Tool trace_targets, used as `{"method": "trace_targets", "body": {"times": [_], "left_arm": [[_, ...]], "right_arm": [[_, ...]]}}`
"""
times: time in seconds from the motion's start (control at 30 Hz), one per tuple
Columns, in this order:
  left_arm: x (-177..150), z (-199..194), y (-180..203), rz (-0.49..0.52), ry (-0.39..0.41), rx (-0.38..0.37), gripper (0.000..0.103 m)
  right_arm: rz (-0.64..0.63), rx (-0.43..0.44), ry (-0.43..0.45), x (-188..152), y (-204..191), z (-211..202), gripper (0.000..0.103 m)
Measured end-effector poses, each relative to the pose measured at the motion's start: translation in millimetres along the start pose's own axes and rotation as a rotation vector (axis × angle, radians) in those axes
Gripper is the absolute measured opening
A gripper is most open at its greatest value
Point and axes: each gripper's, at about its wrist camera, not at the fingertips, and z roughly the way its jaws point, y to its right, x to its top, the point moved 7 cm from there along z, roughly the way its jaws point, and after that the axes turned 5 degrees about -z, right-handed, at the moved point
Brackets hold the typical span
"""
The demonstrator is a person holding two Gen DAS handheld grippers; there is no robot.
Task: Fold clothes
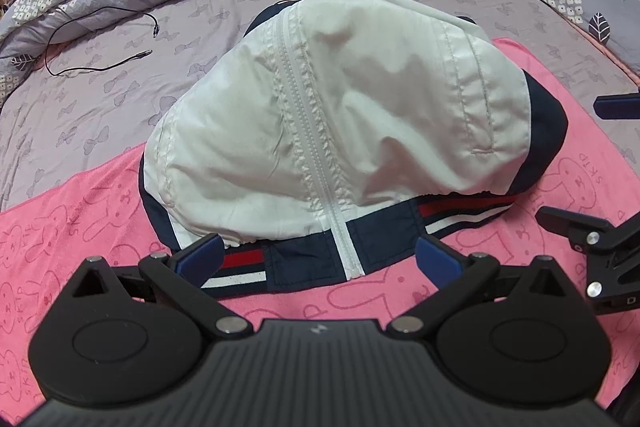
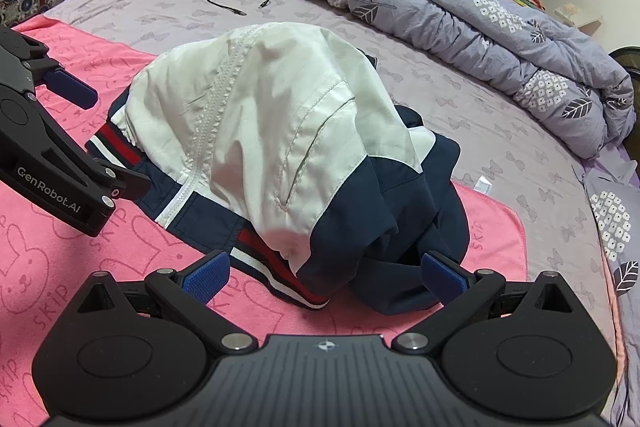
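Both tools hover at the near edge of the jacket (image 1: 340, 99), fingers spread wide apart, nothing gripped. The left tool (image 1: 318, 259) faces the hem band just beside the zipper (image 1: 304, 131); the right tool (image 2: 326, 277) faces the navy corner where a sleeve bunches up.

Step in hand, as I judge it: taking hold of the hem to carry on folding. To do it well, each tool should bite the striped hem band (image 1: 240, 267) itself, not the thin white shell above it, which looks slippery and would likely slide out. The grips should sit well apart on either side of the zipper so the fold stays square. The loose navy sleeve mass wants tucking in first, or the bundle ends up lopsided.

The jacket is white nylon-like cloth with navy panels and a red, white and navy ribbed hem. It sits mounded, puffed up with air, creased, zipper shut. It rests on a pink towel (image 1: 80, 227) printed with rabbits, spread on the bed (image 1: 100, 87). A black cable (image 1: 80, 67) and a rolled quilt (image 2: 460, 11) lie beyond it.
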Motion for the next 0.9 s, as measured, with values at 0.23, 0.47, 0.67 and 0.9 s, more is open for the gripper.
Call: {"method": "trace_targets", "body": {"times": [0.23, 0.47, 0.67, 0.9], "left_arm": [[-2, 2, -1, -0.003, -0.006, -0.001, 0.103], [-4, 5, -3, -0.015, -0.014, -0.007, 0.103], [-6, 8, -7, -0.015, -0.011, 0.008, 0.103], [-22, 22, -23, -0.028, -0.033, 0.044, 0.103]], "right_arm": [[-0.002, -0.028, -0.003, -2, 3, 3, 0.103], [0.019, -0.029, 0.012, -1, 5, 3, 0.103], [0.024, -0.038, 0.027, -4, 2, 7, 0.103], [0.022, -0.098, 0.089, -46, -23, 43, 0.102]]}}
